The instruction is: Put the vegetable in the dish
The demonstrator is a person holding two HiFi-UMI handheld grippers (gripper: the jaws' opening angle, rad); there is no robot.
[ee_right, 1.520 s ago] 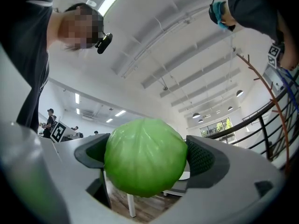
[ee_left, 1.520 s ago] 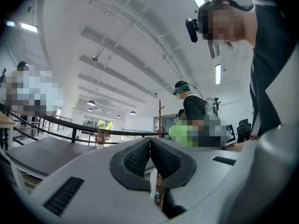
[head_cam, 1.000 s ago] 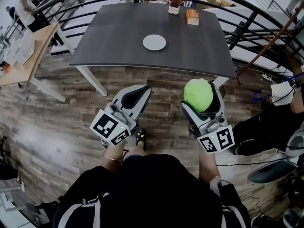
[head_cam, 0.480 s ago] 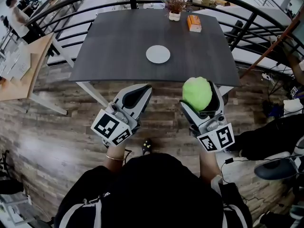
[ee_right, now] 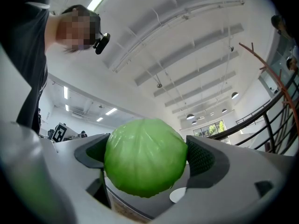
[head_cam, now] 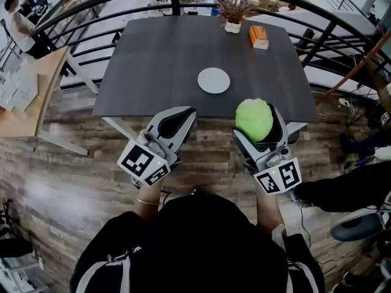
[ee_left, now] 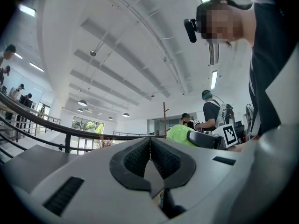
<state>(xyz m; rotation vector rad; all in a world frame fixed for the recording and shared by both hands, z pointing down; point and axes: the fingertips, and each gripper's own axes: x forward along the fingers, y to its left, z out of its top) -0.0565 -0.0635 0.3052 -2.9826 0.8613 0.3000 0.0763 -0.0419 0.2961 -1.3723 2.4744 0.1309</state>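
Note:
A round green cabbage (head_cam: 255, 119) sits between the jaws of my right gripper (head_cam: 263, 129), which is shut on it; the right gripper view shows the cabbage (ee_right: 145, 157) pressed by both pads. My left gripper (head_cam: 173, 122) is shut with its pads together and nothing held, as the left gripper view confirms (ee_left: 150, 156). Both grippers hover over the wooden floor, short of the near edge of the dark table (head_cam: 153, 60). A small white dish (head_cam: 214, 80) lies on that table, ahead of both grippers.
A potted plant (head_cam: 233, 11) and an orange box (head_cam: 259, 36) stand at the table's far end. A black curved railing (head_cam: 317, 17) runs behind and to the right. A light wooden desk (head_cam: 24, 96) is at left. People stand around the room.
The table and dish have drawn nearer and shifted right in the head view as the person steps forward. Both grippers keep their pose, the cabbage still held.

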